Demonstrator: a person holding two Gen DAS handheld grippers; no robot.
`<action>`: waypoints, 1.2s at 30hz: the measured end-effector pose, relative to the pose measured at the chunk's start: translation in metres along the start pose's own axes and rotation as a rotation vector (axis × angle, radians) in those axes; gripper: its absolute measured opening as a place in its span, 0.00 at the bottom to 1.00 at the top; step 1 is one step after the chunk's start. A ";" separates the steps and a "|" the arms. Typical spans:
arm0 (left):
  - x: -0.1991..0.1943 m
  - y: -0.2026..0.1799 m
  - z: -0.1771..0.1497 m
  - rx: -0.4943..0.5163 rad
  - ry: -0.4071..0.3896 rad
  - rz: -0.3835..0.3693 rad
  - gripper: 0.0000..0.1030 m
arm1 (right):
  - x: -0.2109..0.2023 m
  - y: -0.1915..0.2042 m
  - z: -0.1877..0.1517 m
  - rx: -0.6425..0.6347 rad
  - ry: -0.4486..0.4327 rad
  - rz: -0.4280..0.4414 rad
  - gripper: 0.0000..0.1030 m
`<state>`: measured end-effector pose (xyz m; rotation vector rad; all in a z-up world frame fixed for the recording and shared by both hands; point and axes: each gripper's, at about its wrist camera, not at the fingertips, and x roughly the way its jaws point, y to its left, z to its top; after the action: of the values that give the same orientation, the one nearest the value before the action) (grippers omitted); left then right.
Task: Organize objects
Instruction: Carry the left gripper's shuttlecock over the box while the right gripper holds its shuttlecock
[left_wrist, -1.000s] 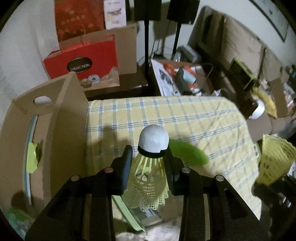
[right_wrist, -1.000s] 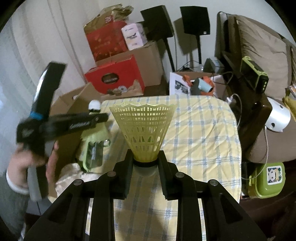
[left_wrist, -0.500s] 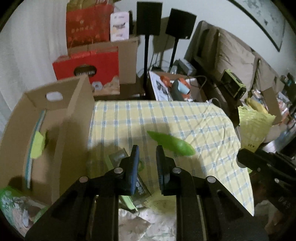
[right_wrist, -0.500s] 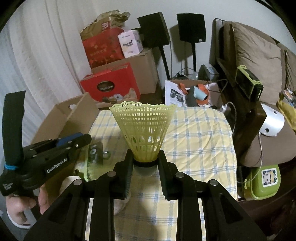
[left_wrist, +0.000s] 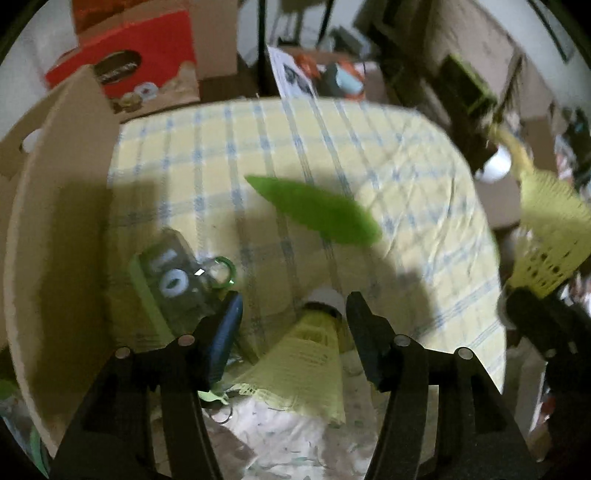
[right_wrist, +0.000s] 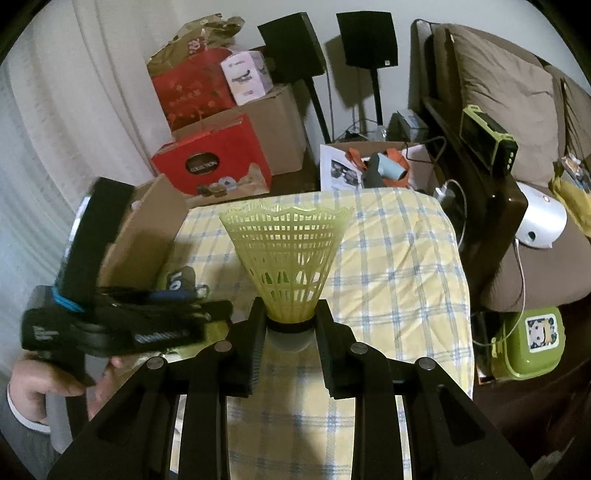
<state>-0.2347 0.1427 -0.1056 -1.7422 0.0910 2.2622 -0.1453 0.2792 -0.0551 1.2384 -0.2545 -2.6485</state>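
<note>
Your left gripper (left_wrist: 293, 314) gapes wide over a yellow shuttlecock (left_wrist: 306, 363) beside the cardboard box (left_wrist: 62, 221); your right gripper (right_wrist: 290, 328) clamps another shuttlecock (right_wrist: 286, 258).

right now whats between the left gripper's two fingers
In the left wrist view, a yellow shuttlecock lies between the open left gripper fingers, white cork pointing away, not clamped.

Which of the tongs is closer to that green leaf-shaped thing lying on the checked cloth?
Left. The left tongs hang open just short of the green leaf; the right tongs sit off by the cloth's right edge.
</note>
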 end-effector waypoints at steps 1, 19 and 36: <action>0.003 -0.003 0.000 0.012 0.013 0.011 0.53 | 0.001 -0.001 -0.001 0.001 0.004 -0.001 0.25; -0.018 -0.010 -0.024 0.046 -0.111 -0.022 0.29 | 0.008 0.001 -0.005 -0.005 0.014 -0.013 0.25; -0.088 0.026 -0.046 -0.076 -0.480 0.014 0.29 | -0.003 0.036 0.011 -0.062 -0.039 -0.050 0.25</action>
<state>-0.1781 0.0916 -0.0371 -1.1850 -0.0826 2.6529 -0.1476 0.2456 -0.0371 1.1898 -0.1486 -2.7035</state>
